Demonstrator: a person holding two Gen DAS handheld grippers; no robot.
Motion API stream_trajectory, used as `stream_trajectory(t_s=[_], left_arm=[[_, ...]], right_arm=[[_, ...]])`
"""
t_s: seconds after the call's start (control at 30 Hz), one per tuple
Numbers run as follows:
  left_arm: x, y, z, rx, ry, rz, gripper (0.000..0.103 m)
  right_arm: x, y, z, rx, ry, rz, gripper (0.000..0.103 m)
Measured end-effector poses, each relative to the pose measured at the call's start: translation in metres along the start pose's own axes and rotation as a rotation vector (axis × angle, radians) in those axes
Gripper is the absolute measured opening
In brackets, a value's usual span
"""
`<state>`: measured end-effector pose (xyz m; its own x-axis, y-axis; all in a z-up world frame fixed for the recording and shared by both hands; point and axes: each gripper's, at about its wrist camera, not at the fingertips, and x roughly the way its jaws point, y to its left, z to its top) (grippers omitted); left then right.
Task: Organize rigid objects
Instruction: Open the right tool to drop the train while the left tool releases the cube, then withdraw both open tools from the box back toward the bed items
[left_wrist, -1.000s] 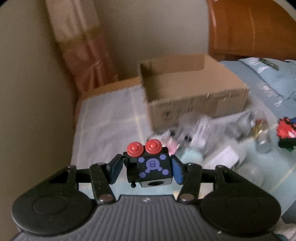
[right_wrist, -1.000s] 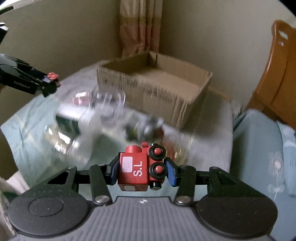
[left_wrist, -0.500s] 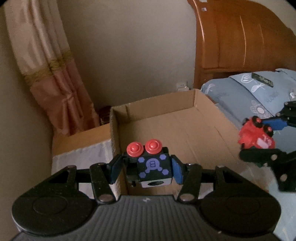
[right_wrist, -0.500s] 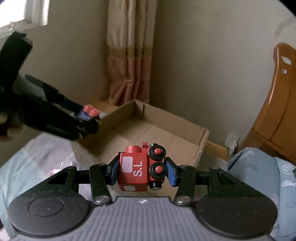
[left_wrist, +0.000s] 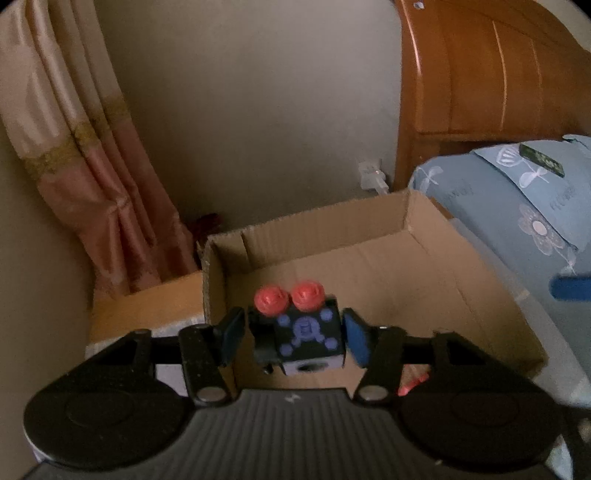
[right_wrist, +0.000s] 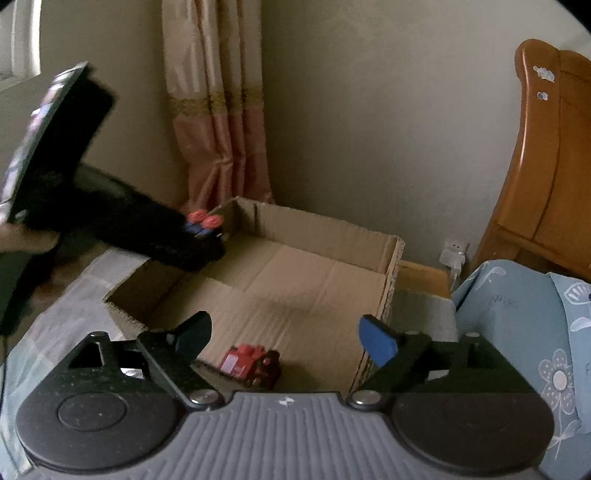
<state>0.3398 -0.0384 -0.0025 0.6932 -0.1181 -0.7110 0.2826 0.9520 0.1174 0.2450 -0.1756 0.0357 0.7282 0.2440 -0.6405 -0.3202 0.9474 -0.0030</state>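
Observation:
An open cardboard box (left_wrist: 314, 218) lies below both grippers. My left gripper (left_wrist: 295, 332) hovers over its near left corner with jaws opening. A black toy block with two red wheels and purple dots (left_wrist: 303, 332) sits blurred between the pads, with a thin gap on each side. The right wrist view shows that left gripper (right_wrist: 207, 236) and toy (right_wrist: 203, 221) at the cardboard box's (right_wrist: 332, 229) far left corner. My right gripper (right_wrist: 284, 332) is opening wide with nothing between its fingers. A red toy train (right_wrist: 251, 365) lies on the box floor beneath it.
A pink and cream curtain (right_wrist: 218, 140) hangs behind the box. A wooden headboard (left_wrist: 480, 74) and blue flowered bedding (left_wrist: 517, 206) are on the right. A white wall plug (right_wrist: 456, 254) sits past the box. A pale checked cloth (right_wrist: 74, 295) covers the surface left of the box.
Both grippers travelled from the cluttered surface to above the box. The right jaws spread and the red train fell to the box floor. The left pads parted from the black toy.

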Motion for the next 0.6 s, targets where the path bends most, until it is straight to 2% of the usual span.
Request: stream_trajectory(t_s=[0.03, 0.07, 0.13, 0.2, 0.43, 0.6], left_arm=[[0.0, 0.0, 0.0, 0.0, -0.012, 0.021, 0.095], [-0.001, 0.0, 0.0, -0.002, -0.027, 0.056, 0.101], [-0.009, 0.0, -0.003, 0.006, -0.071, 0.053, 0.101], [-0.014, 0.003, -0.005, 0.0, -0.071, 0.023, 0.102], [-0.039, 0.004, -0.027, 0.006, -0.091, 0.03, 0.102], [-0.061, -0.003, -0.057, 0.015, -0.105, 0.029, 0.102]], right_arm=[[-0.003, 0.002, -0.002, -0.002, 0.001, 0.006, 0.095], [-0.006, 0.003, -0.004, -0.001, -0.003, 0.009, 0.097], [-0.013, 0.005, -0.007, -0.004, -0.02, 0.016, 0.103], [-0.021, 0.008, -0.01, -0.009, -0.034, 0.021, 0.103], [-0.04, 0.017, -0.027, -0.037, -0.031, 0.025, 0.103], [-0.047, 0.022, -0.051, -0.039, -0.017, 0.001, 0.103]])
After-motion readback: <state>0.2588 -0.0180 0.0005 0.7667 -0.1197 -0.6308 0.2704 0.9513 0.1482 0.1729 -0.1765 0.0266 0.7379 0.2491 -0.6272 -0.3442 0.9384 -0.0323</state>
